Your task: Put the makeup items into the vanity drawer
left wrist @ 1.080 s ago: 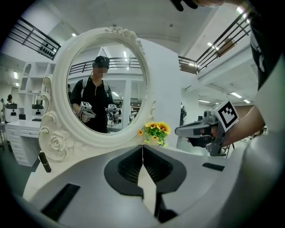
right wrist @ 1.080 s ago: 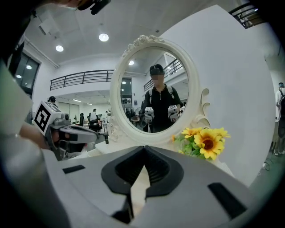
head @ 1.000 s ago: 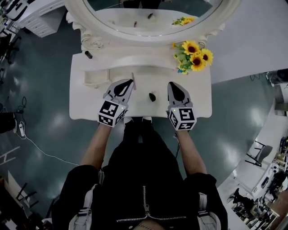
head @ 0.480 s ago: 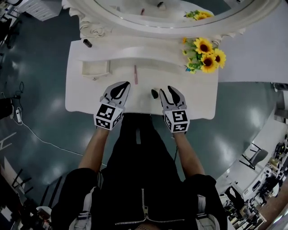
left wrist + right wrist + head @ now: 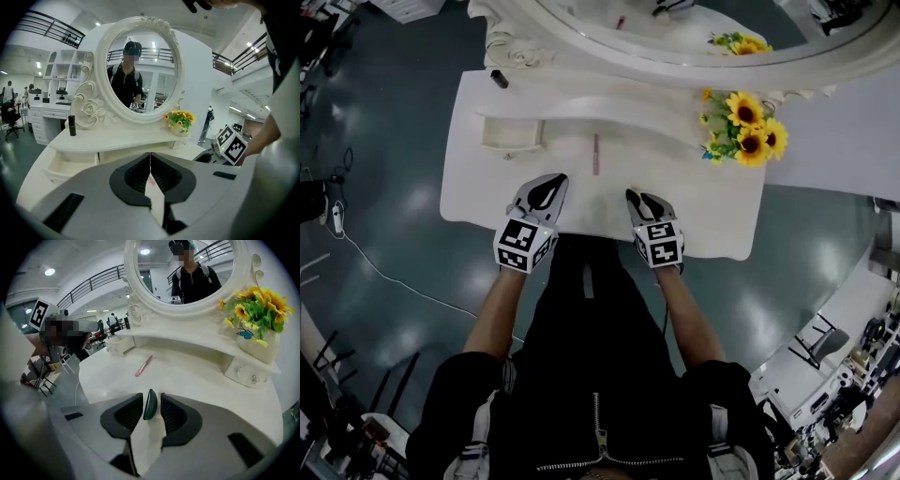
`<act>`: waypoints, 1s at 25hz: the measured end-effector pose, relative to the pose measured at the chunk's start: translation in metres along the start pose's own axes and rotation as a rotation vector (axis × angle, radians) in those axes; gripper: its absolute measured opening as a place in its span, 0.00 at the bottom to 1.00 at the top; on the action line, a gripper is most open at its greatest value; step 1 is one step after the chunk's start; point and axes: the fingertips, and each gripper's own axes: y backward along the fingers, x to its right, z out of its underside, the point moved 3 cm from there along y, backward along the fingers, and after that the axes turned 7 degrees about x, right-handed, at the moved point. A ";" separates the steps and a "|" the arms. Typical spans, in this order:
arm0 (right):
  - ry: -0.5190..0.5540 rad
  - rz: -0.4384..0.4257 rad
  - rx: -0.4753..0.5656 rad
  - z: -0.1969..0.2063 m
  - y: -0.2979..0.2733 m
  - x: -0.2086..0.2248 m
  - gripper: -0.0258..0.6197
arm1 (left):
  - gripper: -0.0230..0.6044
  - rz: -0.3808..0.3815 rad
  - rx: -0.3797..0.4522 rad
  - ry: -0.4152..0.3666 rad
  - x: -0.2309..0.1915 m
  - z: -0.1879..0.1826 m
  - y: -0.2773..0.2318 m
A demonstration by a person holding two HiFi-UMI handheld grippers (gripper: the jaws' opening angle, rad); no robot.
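Nearest the person, the right gripper (image 5: 153, 398) has a small dark green makeup piece (image 5: 149, 405) standing on edge between its jaws, which are closing. The piece lies against 1 pad and a slit shows on the other side, so the grip is not yet made. The step in hand looks like the pick-up. Both pads should seat flat on the piece's 2 faces before any lift, since a thin disc caught at its rim could twist out.

The left gripper (image 5: 150, 157) has its jaws pressed together with nothing in them. It sits in front of the open drawer (image 5: 511, 138), closer to it than the right gripper is.

A pink pencil (image 5: 595, 154) lies flat on the vanity top (image 5: 469, 197), right of the drawer and apart from it. No item shows inside the drawer. Behind the drawer, a black lipstick (image 5: 499, 79) stands upright on the upper shelf.
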 end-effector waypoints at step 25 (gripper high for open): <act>0.114 -0.106 0.222 -0.125 0.017 -0.023 0.09 | 0.07 -0.123 0.112 -0.018 -0.039 -0.037 0.023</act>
